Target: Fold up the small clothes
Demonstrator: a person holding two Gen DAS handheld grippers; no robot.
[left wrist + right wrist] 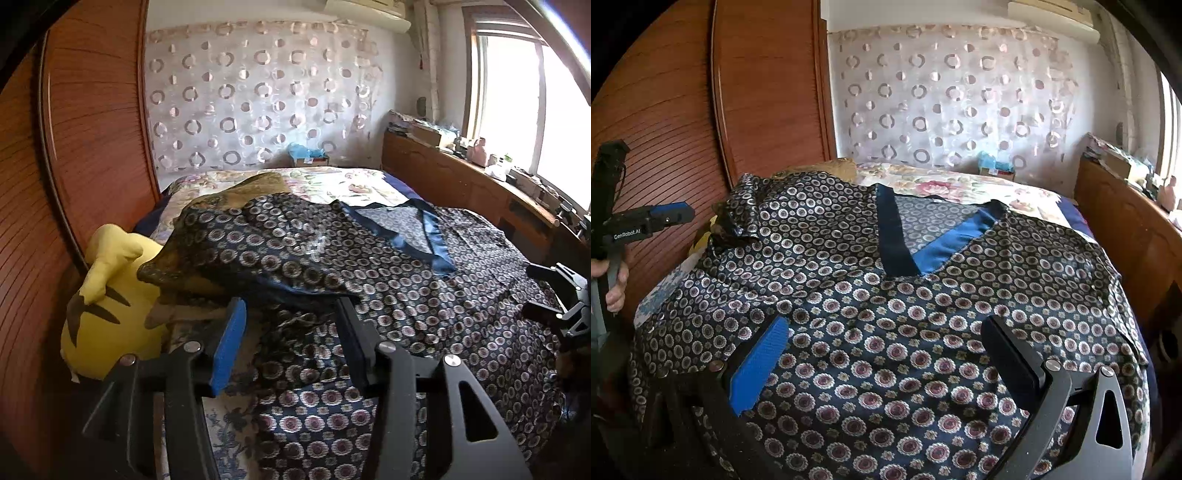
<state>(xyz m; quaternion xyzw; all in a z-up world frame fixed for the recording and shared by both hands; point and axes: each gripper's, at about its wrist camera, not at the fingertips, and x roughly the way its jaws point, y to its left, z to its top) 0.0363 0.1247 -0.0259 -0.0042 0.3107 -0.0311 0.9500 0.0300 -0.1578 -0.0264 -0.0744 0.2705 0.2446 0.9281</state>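
Note:
A dark navy garment (923, 295) printed with small round flowers lies spread over the bed, its blue-trimmed V neck (938, 240) toward the far end. In the left wrist view the garment (406, 295) fills the middle, with its left sleeve (240, 247) raised in a hump over a brown cushion. My left gripper (291, 306) is open and empty, its fingers just short of that sleeve's edge. My right gripper (886, 328) is open and empty, low over the garment's near part. It also shows at the right edge of the left wrist view (554, 291).
A yellow plush toy (107, 306) lies at the bed's left edge against a wooden wardrobe (74, 147). A floral bedspread (979, 188) covers the far end. A wooden ledge (480, 177) with clutter runs along the right, under a window.

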